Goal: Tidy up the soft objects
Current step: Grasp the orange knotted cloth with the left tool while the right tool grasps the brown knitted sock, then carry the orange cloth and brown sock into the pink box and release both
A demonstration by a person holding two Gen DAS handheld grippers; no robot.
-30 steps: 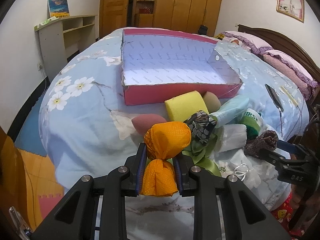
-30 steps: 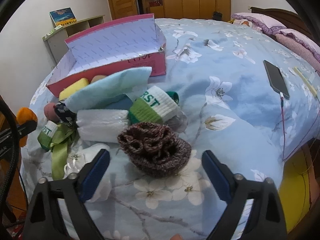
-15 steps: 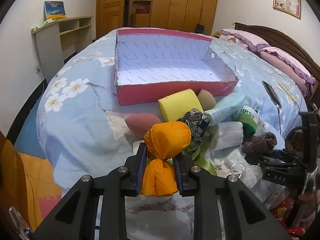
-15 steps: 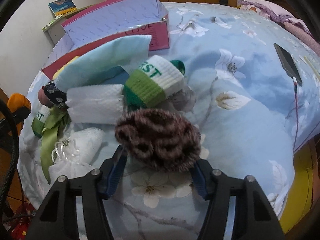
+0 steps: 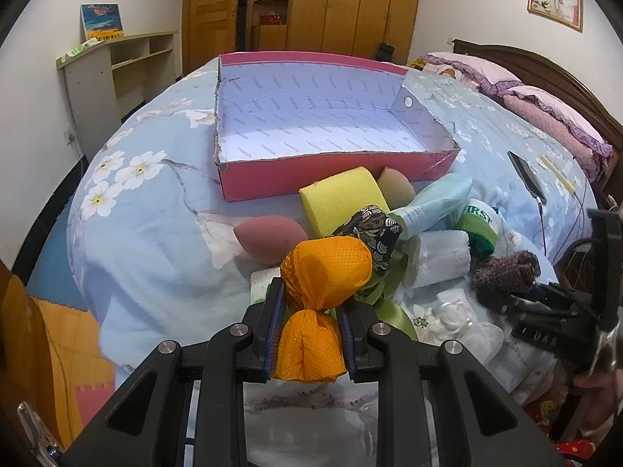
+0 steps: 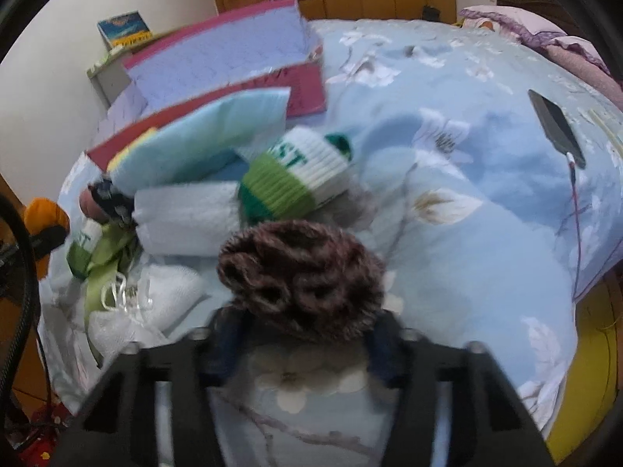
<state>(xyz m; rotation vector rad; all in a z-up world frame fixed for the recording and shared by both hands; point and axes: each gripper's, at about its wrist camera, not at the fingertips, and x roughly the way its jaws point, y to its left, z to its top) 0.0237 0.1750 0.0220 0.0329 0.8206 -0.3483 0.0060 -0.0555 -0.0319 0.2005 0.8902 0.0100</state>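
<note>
My left gripper is shut on an orange mesh pouch, held above the near edge of the bed. Beyond it lies a pile: a pink sponge egg, a yellow sponge, a patterned dark pouch, a white towel roll and a green-and-white sock. My right gripper is shut on a brown knitted sock ball, lifted slightly off the bedspread. The pink shallow box stands open and empty behind the pile.
A black phone on a red cable lies on the bed to the right. A light blue pouch, a green ribbon and a white mesh bag sit in the pile. Pillows are at the far right.
My right gripper moved in around the brown sock ball, shut on it and raised it. My left gripper kept hold of the orange pouch and edged nearer the box.
</note>
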